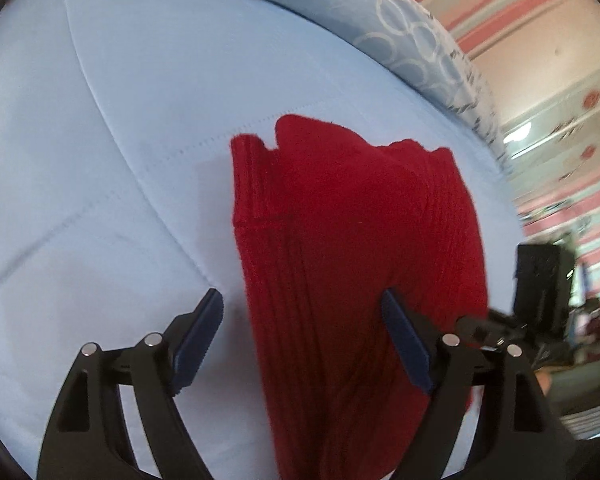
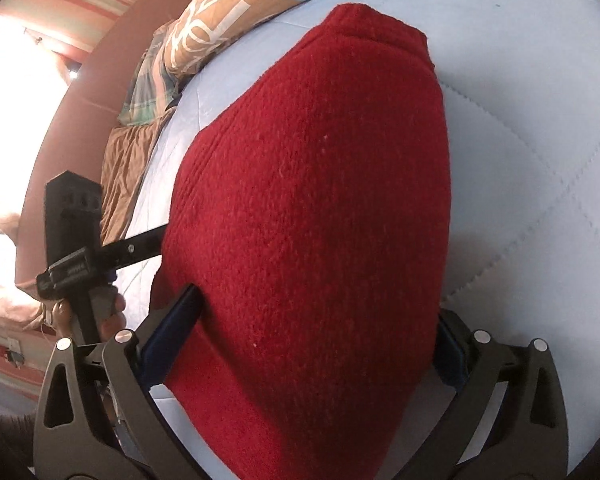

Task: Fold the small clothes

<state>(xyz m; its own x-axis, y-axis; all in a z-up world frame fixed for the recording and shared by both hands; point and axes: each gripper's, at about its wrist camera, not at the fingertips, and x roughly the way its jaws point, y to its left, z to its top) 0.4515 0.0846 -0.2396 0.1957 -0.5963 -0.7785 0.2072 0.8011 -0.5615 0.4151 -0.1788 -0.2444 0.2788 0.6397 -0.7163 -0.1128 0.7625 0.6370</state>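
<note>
Red knit garment [image 1: 352, 264] lies folded on a pale blue quilt [image 1: 112, 152], both claws spread over it.

Left claw [image 1: 300, 340] angles down, jaws wide apart, nothing held; the garment runs between them, nearer the right pad. Right claw [image 2: 316, 344] is low and close, jaws wide, garment [image 2: 312, 208] filling the gap and covering both pads; grip undeterminable.
</note>
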